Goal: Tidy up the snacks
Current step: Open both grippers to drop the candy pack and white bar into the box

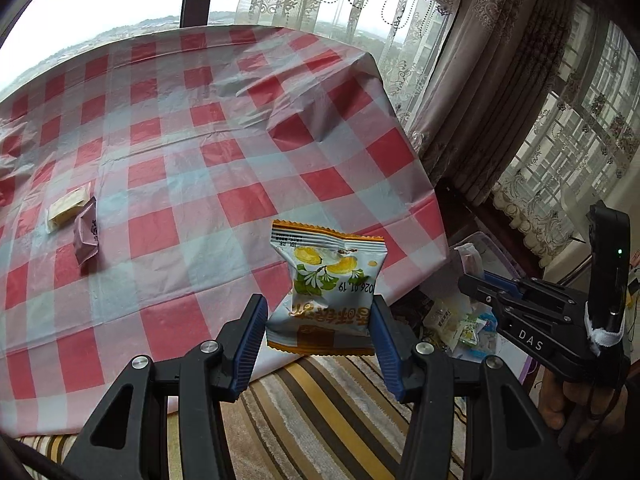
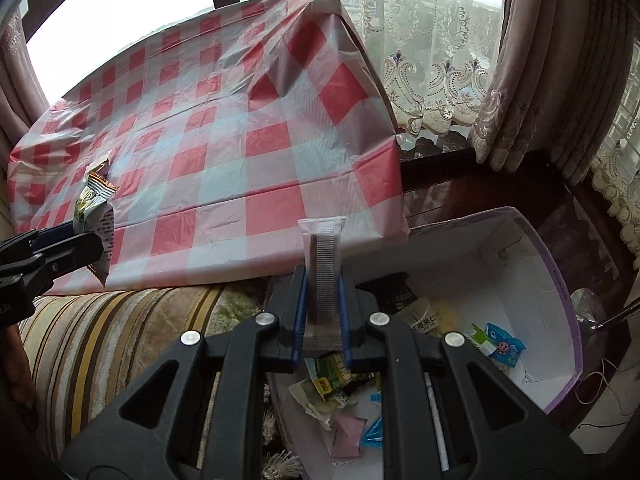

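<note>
My left gripper (image 1: 320, 312) is shut on a white and orange snack packet with yellow fruit print (image 1: 326, 284), held upright over the near edge of the checked table (image 1: 200, 140). The same packet (image 2: 94, 208) shows at the left of the right wrist view. My right gripper (image 2: 322, 296) is shut on a thin clear wrapper with a dark ridged biscuit (image 2: 323, 264), above the near rim of a white box (image 2: 532, 264) holding several snack packets. On the table lie a maroon packet (image 1: 86, 236) and a pale yellow packet (image 1: 68, 208).
A striped cushion (image 1: 320, 412) lies below the table's near edge. The box stands on the floor right of the table. Lace curtains (image 2: 436, 80) and heavy drapes (image 2: 532, 92) hang behind. A person's hand (image 1: 576, 404) holds the right gripper.
</note>
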A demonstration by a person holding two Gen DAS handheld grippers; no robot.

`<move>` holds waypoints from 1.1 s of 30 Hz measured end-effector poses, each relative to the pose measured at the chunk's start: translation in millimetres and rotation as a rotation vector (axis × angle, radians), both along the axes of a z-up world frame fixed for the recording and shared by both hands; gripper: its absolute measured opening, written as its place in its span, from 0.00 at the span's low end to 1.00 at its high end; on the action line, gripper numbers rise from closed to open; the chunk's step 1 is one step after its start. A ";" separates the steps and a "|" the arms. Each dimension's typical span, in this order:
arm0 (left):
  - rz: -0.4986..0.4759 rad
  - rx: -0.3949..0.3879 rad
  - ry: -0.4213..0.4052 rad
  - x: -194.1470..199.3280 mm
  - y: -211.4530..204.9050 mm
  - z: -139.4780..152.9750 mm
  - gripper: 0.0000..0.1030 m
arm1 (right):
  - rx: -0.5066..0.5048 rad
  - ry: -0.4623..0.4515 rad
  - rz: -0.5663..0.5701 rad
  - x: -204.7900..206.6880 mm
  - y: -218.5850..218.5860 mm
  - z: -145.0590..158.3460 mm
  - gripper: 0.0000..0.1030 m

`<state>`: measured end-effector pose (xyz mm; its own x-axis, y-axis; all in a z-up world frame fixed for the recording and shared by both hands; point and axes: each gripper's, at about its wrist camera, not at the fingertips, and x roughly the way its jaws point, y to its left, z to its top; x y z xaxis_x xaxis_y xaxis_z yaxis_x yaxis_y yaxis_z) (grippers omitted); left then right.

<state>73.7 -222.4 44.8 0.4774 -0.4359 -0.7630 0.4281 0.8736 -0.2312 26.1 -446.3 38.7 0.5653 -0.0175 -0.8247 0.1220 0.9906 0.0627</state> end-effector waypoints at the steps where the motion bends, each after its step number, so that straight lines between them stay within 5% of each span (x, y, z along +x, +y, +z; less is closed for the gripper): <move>1: -0.022 0.003 -0.002 -2.7 -8.1 0.6 0.51 | -0.006 0.004 -0.020 -4.3 -8.4 -0.3 0.17; 19: -0.352 -0.003 0.034 -57.9 -116.9 1.7 0.51 | -0.099 0.051 -0.259 -55.6 -97.3 -4.9 0.20; 20: -0.370 -0.010 0.040 -60.3 -120.4 1.4 0.51 | -0.103 0.054 -0.268 -56.0 -98.8 -5.4 0.21; 22: -0.408 -0.026 0.053 -64.7 -127.3 0.9 0.54 | -0.121 0.058 -0.284 -56.5 -100.4 -6.3 0.42; 24: -0.431 -0.029 0.070 -67.2 -133.1 -1.1 0.57 | -0.128 0.050 -0.285 -56.9 -100.3 -5.0 0.52; 33: -0.386 -0.029 0.096 -61.5 -130.3 -5.8 0.58 | -0.122 0.047 -0.276 -54.8 -99.5 -3.7 0.52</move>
<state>12.2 -352.7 39.0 0.2010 -0.5910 -0.7813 0.6990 0.6453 -0.3083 -28.7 -545.8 35.0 0.4870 -0.2653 -0.8321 0.3876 0.9195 -0.0664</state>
